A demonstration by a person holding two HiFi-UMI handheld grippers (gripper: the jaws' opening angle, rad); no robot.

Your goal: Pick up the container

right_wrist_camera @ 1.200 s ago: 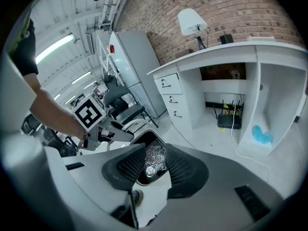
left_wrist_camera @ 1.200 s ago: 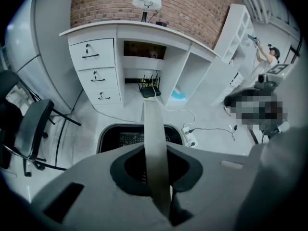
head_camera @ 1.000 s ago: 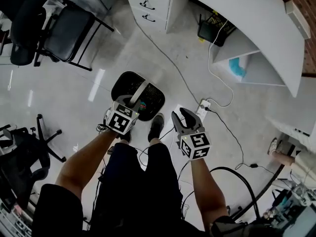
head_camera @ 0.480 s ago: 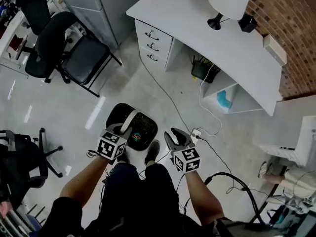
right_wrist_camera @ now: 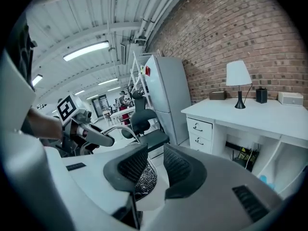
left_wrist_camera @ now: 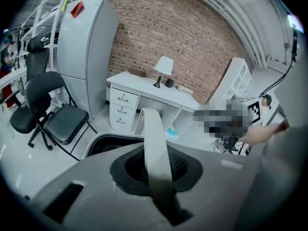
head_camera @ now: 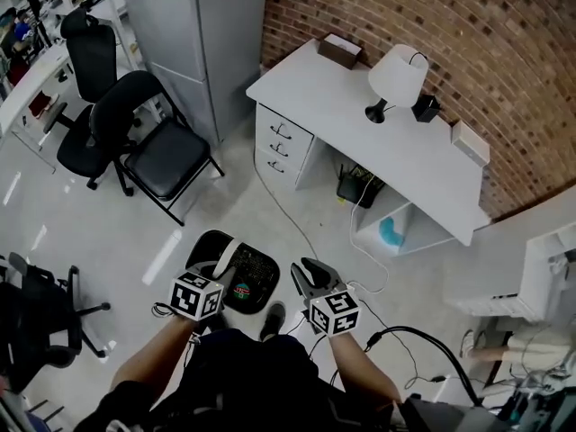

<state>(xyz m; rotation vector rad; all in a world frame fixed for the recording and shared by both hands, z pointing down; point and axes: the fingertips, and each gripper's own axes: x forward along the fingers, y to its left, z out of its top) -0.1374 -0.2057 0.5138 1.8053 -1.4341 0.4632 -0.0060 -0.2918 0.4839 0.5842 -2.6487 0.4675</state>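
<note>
**Container up off the floor, hanging by its handle**

The left gripper (head_camera: 216, 273) is clamped on the white strap handle (left_wrist_camera: 154, 143) of the round black mesh container (head_camera: 250, 275), which hangs below it just ahead of the person's legs. A second ago the person was bent low over the glossy pale floor (head_camera: 108, 232). Now far more of the room is in view and both grippers sit higher, so the lift looks essentially done; what remains is holding the load steady.

The right gripper (head_camera: 306, 279) is empty beside it. Its jaws have just been closing a little but stand well apart, with the container's mesh showing only beyond the gap.

Ahead stand a white desk (head_camera: 360, 124) with a white table lamp (head_camera: 396, 75), a black folding chair (head_camera: 162, 156) and a tall grey cabinet (head_camera: 193, 34). White cables (head_camera: 292, 214) trail across the floor near the person's feet, a likely snag if they walk forward.
</note>
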